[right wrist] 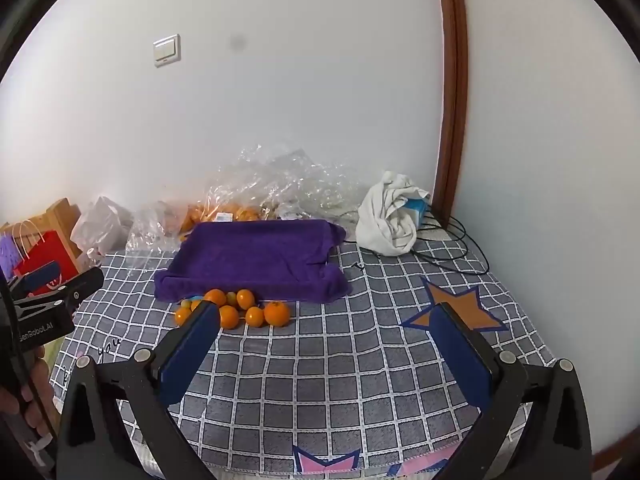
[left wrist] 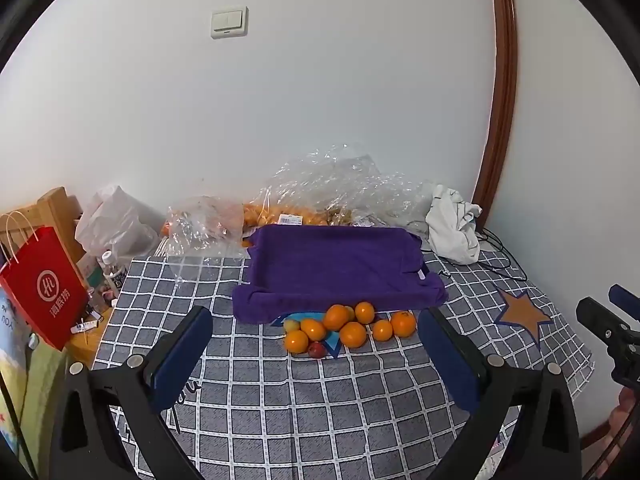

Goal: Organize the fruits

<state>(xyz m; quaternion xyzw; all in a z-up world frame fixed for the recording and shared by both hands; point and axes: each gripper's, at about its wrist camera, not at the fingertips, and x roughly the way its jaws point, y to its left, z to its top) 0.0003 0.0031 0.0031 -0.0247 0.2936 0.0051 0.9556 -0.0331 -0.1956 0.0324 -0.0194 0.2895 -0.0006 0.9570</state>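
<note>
Several oranges (left wrist: 353, 334) lie in a cluster on the grey checked cloth, with a small red fruit (left wrist: 316, 350) and a small yellow-green fruit (left wrist: 291, 325) among them. The cluster also shows in the right wrist view (right wrist: 276, 313). Just behind it sits a tray draped in a purple towel (left wrist: 336, 268), also in the right wrist view (right wrist: 256, 256). My left gripper (left wrist: 316, 320) is open and empty, in front of the fruit. My right gripper (right wrist: 328, 312) is open and empty, to the right of the fruit.
Clear plastic bags (left wrist: 320, 192) holding more oranges lie against the wall behind the tray. A crumpled white cloth (left wrist: 454, 226) and black cables (right wrist: 460, 248) are at the back right. A red paper bag (left wrist: 44, 284) and bottles stand off the left edge.
</note>
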